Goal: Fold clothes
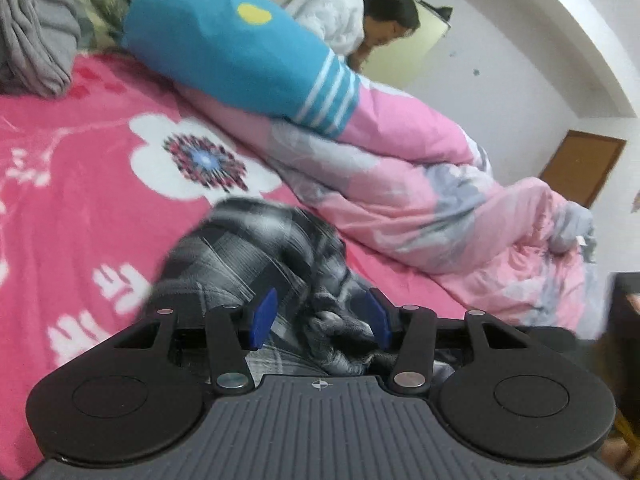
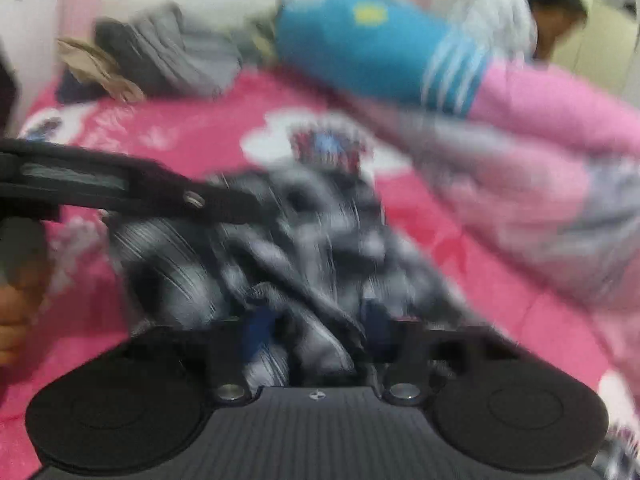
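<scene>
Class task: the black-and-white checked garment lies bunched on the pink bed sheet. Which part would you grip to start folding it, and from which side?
Probably grip the checked garment at a loose outer edge, coming from the near side over the pink sheet. Its middle is a twisted bunch, and the quilt crowds the far side.

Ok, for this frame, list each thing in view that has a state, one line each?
Plaid garment: crumpled on the bed, not folded, bunched between both sets of fingers.
Left gripper: fingers partly apart, fabric between them.
Right gripper: blurred; fingers with fabric between them, grip unclear.
Pink quilt: heaped along the far side.
Blue pillow: lying on the quilt.
Grey clothes: piled, unfolded.
</scene>
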`<act>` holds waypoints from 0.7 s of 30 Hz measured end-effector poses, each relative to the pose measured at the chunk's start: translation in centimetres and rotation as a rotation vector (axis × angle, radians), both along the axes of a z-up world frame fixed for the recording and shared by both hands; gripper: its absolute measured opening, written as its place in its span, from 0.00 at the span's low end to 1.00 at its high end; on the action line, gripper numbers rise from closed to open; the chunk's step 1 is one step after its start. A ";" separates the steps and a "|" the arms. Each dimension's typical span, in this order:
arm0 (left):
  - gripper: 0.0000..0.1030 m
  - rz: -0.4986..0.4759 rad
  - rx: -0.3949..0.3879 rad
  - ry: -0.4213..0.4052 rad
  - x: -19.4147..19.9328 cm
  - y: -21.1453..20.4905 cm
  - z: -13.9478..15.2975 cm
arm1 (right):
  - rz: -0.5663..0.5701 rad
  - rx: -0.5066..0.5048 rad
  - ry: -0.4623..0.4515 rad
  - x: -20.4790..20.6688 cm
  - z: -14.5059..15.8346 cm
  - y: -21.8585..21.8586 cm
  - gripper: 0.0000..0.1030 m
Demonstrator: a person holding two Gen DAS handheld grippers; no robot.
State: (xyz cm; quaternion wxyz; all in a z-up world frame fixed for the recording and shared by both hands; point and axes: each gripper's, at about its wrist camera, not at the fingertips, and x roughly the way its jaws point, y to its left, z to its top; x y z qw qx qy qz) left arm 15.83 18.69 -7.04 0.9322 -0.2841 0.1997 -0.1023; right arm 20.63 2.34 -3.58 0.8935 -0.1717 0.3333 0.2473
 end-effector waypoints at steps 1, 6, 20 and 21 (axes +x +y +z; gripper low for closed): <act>0.48 -0.005 0.011 -0.014 -0.2 -0.2 0.1 | -0.039 0.065 0.042 0.4 0.2 -0.9 0.14; 0.50 -0.027 0.081 -0.013 0.0 -1.5 0.0 | -0.340 0.817 0.262 0.2 -0.2 -10.2 0.13; 0.50 -0.009 0.230 0.048 0.7 -3.3 -0.6 | -0.450 0.853 0.259 -1.5 -3.0 -12.6 0.10; 0.50 -0.012 0.222 0.039 0.6 -3.2 -0.5 | -0.444 0.880 0.258 -2.0 -2.6 -12.8 0.10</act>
